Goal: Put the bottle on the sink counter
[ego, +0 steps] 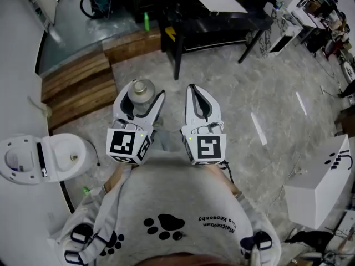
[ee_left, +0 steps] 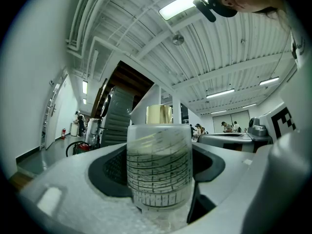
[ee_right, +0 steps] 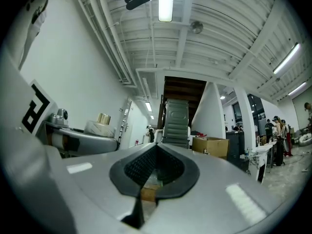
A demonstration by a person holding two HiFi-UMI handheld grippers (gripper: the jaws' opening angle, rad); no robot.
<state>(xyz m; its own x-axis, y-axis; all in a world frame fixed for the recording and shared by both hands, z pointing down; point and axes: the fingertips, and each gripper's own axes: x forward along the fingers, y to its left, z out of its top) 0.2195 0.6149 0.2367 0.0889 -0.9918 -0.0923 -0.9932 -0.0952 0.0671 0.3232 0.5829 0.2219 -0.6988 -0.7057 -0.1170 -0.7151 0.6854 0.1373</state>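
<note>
A frosted bottle (ego: 141, 91) with a gold cap stands upright between the jaws of my left gripper (ego: 142, 101), which is shut on its body. In the left gripper view the bottle (ee_left: 158, 165) fills the gap, its sides pressed by the dark pads (ee_left: 109, 172). My right gripper (ego: 192, 91) is held beside it at the same height, jaws together and holding nothing. In the right gripper view the pads (ee_right: 168, 172) of the right gripper meet at their tips. The bottle (ee_right: 100, 125) shows there at the left. Both grippers are held in front of the person's belly, pointing about level.
A white toilet (ego: 39, 158) stands at the left by the wall. Wooden steps (ego: 83, 87) lie ahead to the left, and a black table (ego: 216, 24) stands ahead. A white box (ego: 321, 182) sits on the grey floor at the right.
</note>
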